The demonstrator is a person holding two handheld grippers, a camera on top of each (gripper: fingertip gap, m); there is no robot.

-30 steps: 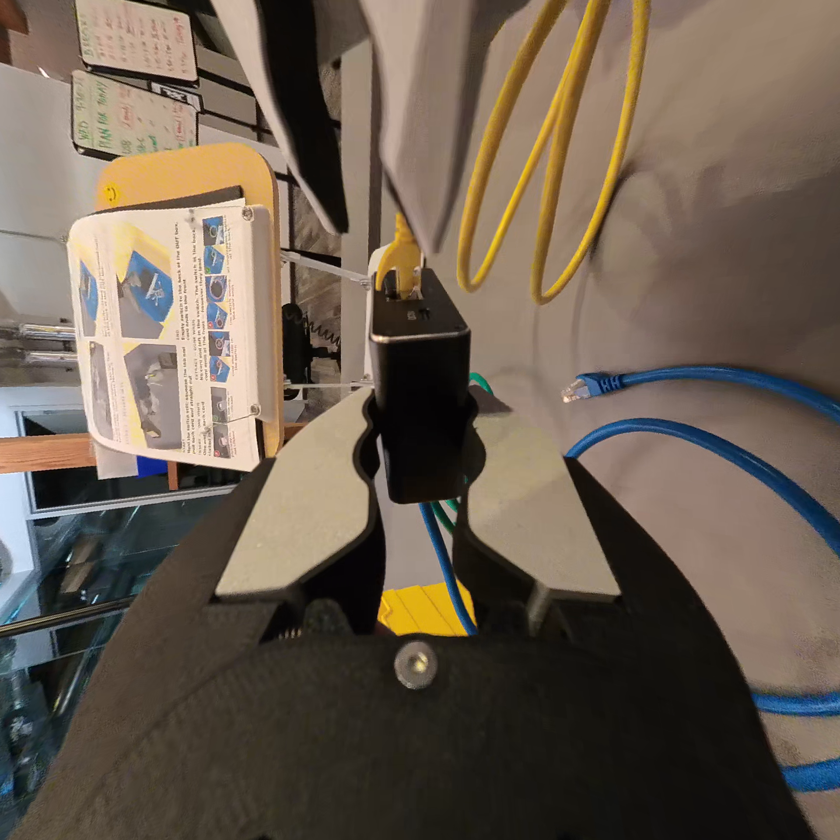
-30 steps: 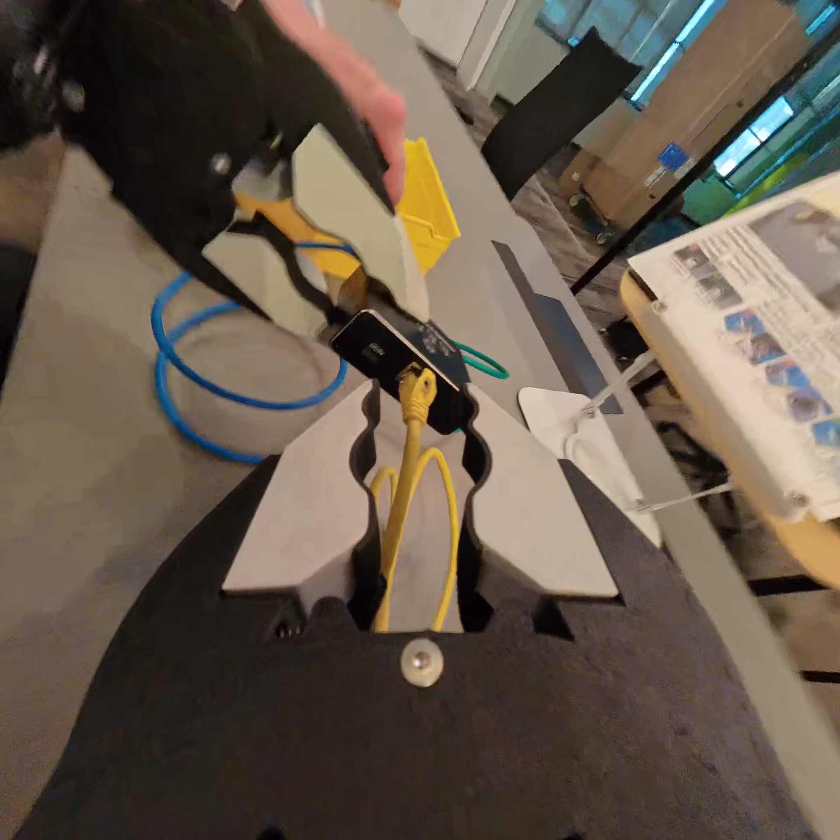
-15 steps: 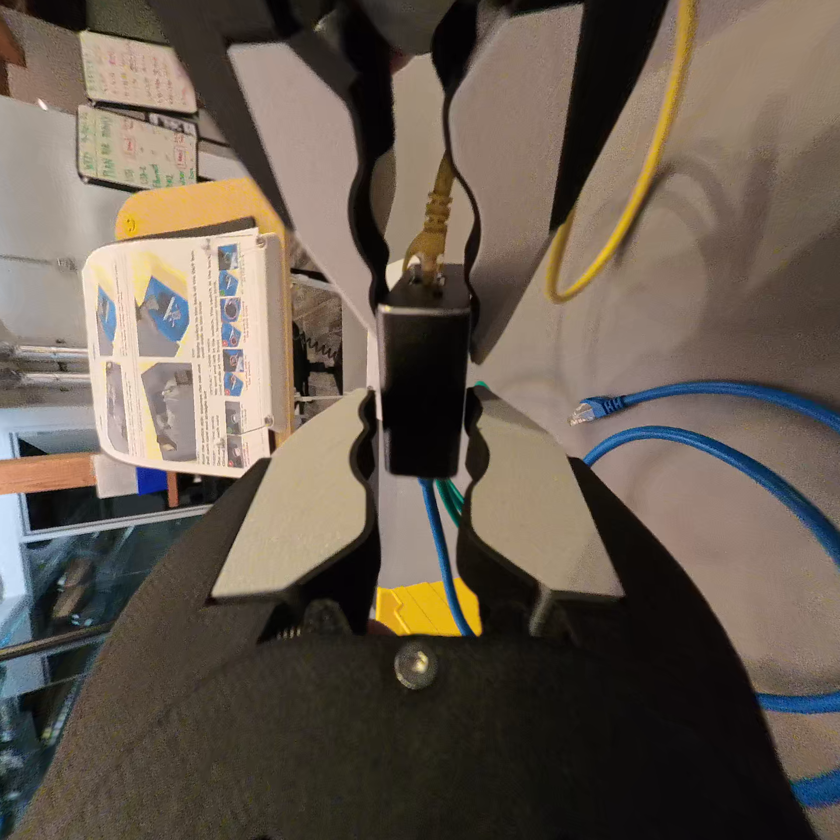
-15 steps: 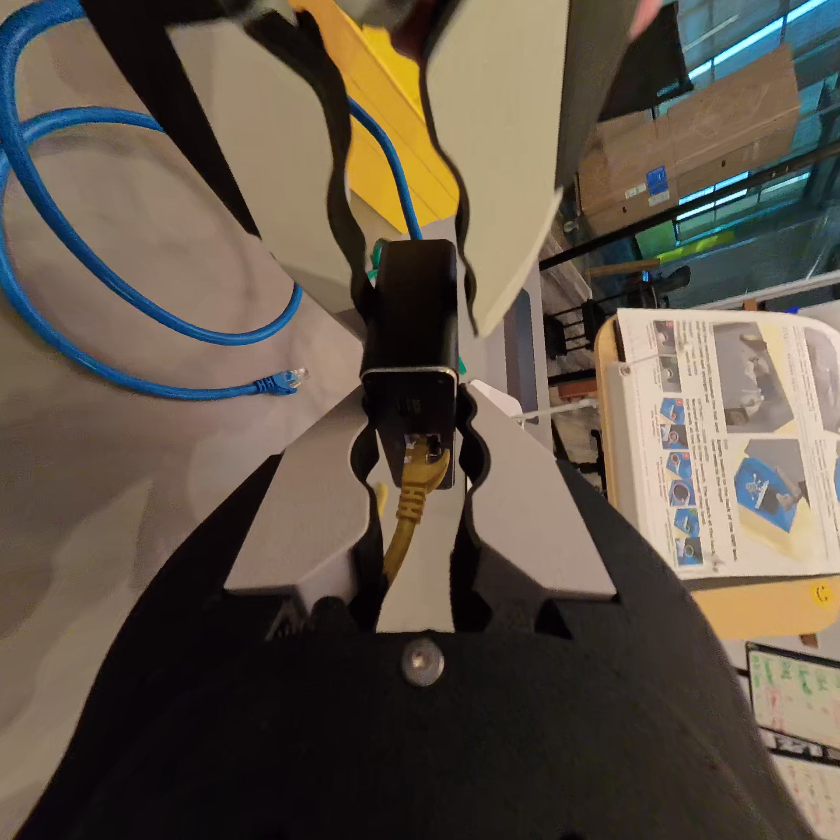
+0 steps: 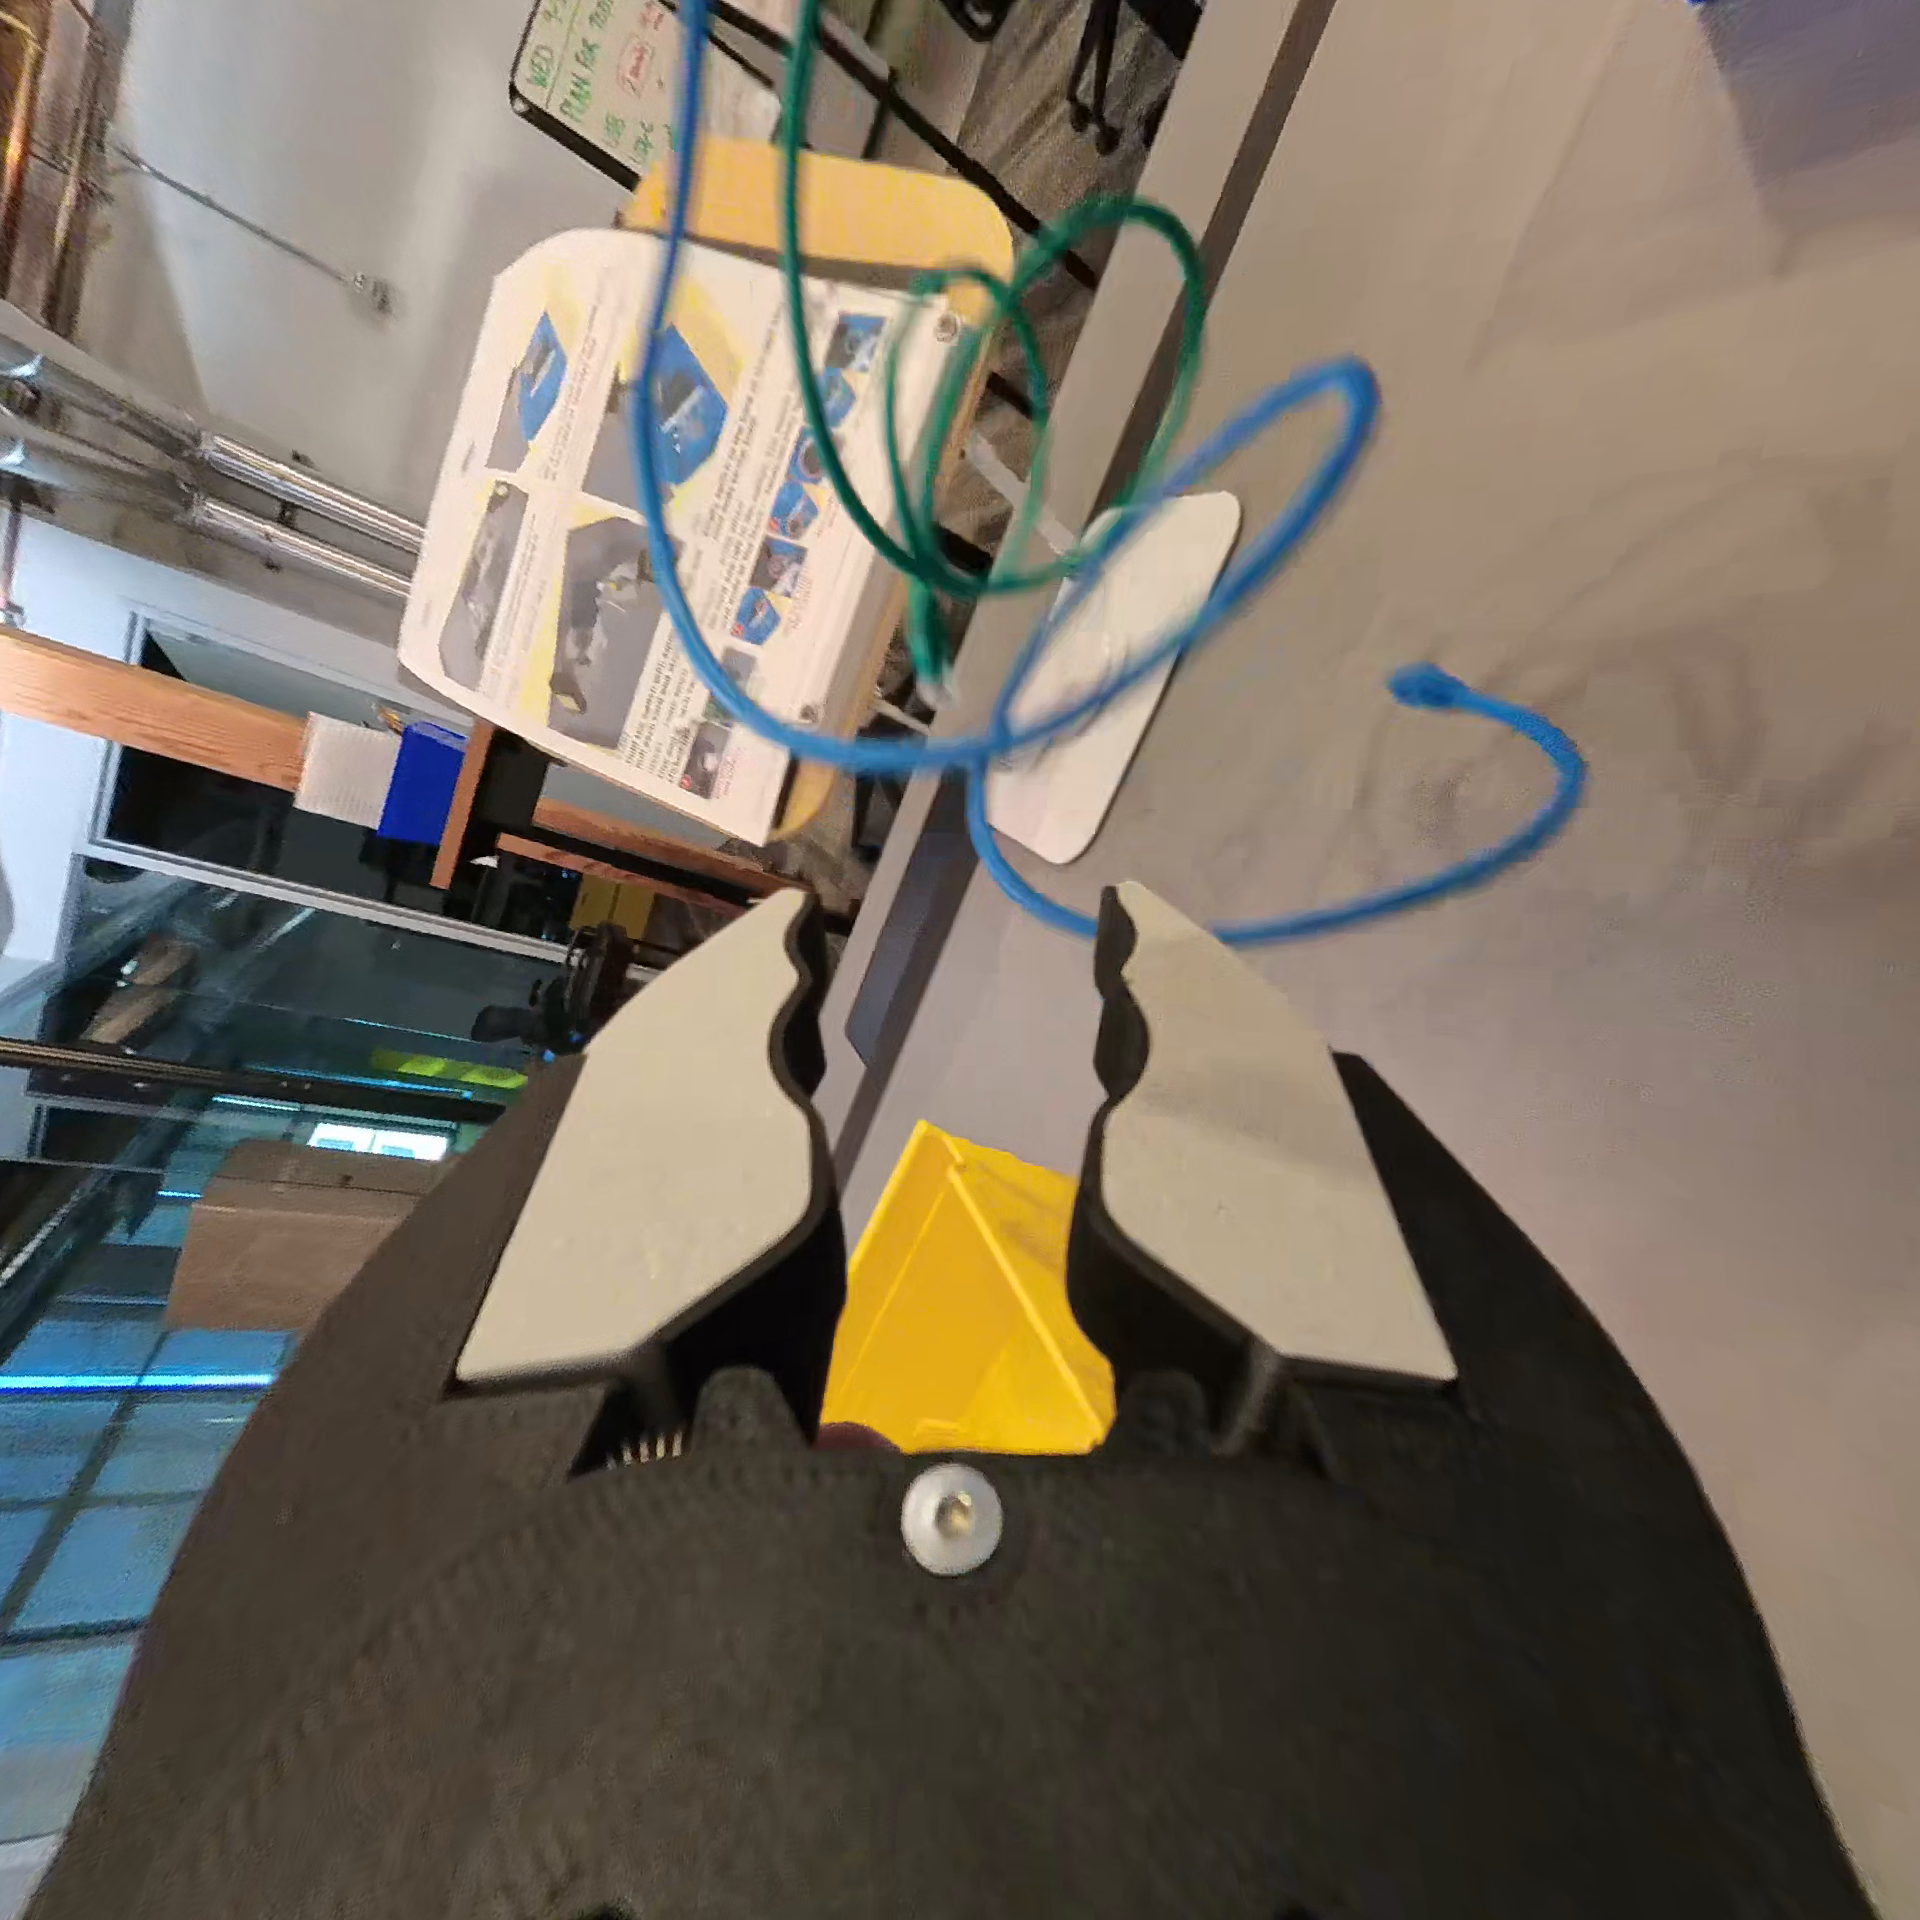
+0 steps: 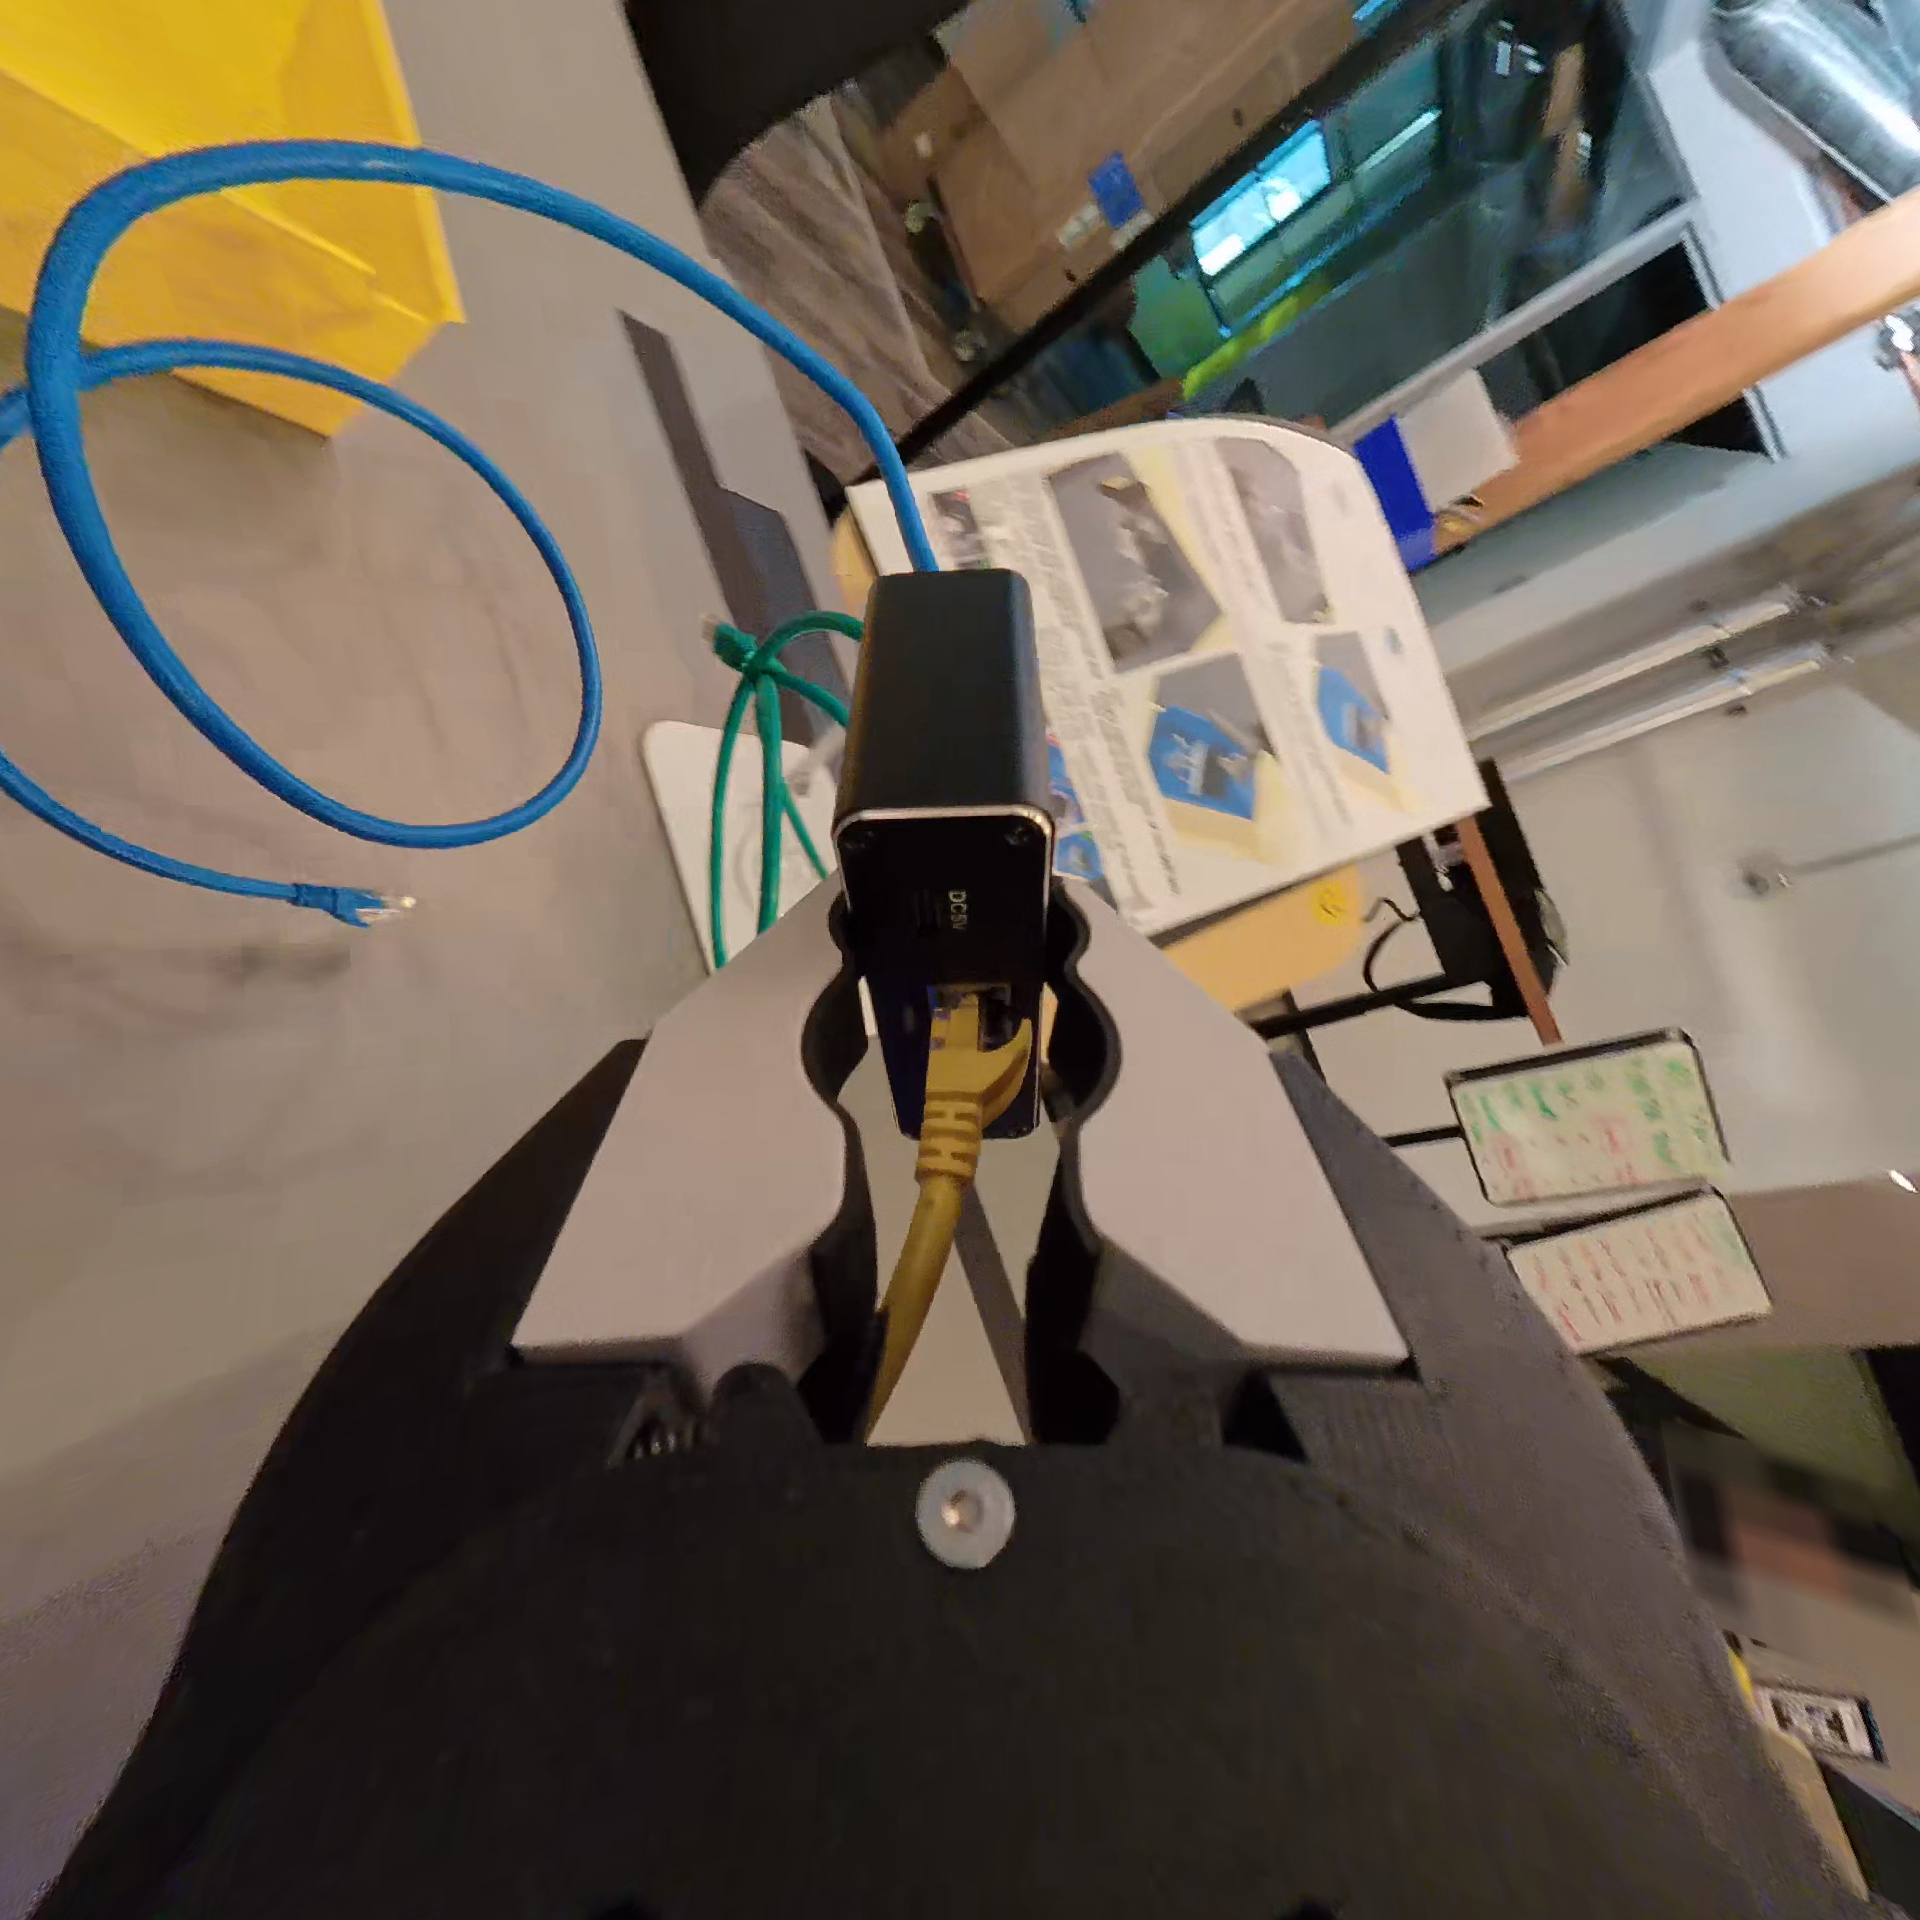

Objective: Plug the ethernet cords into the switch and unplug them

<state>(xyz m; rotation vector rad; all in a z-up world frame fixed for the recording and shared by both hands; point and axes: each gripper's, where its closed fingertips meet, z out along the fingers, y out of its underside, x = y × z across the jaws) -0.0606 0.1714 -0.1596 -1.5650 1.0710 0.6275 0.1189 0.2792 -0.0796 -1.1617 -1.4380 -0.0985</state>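
My right gripper (image 6: 951, 914) is shut on the near end of the black switch (image 6: 945, 707) and holds it above the grey table. A yellow cord (image 6: 945, 1143) is plugged into the near end and runs back between the fingers. A blue cord (image 6: 582, 665) leaves the far end in loops, with its loose plug (image 6: 353, 902) hanging free. A green cord (image 6: 764, 748) hangs beside the switch. My left gripper (image 5: 956, 904) is open and empty. In the left wrist view the blue cord (image 5: 1558, 769) and green cord (image 5: 1195, 312) hang blurred ahead of it.
A yellow bin (image 6: 260, 208) stands on the grey table (image 6: 312, 1039) and shows between the left fingers (image 5: 966, 1299). A white pad (image 6: 686, 790) lies near the table's far edge. A printed instruction sheet (image 6: 1247, 644) stands beyond that edge. The left gripper's tips are roughly 25 cm from the right gripper's.
My left gripper has let go of the switch, opened and drawn back. My right gripper has closed on the switch's yellow-cord end and now holds it alone. The blue and green cords swing.
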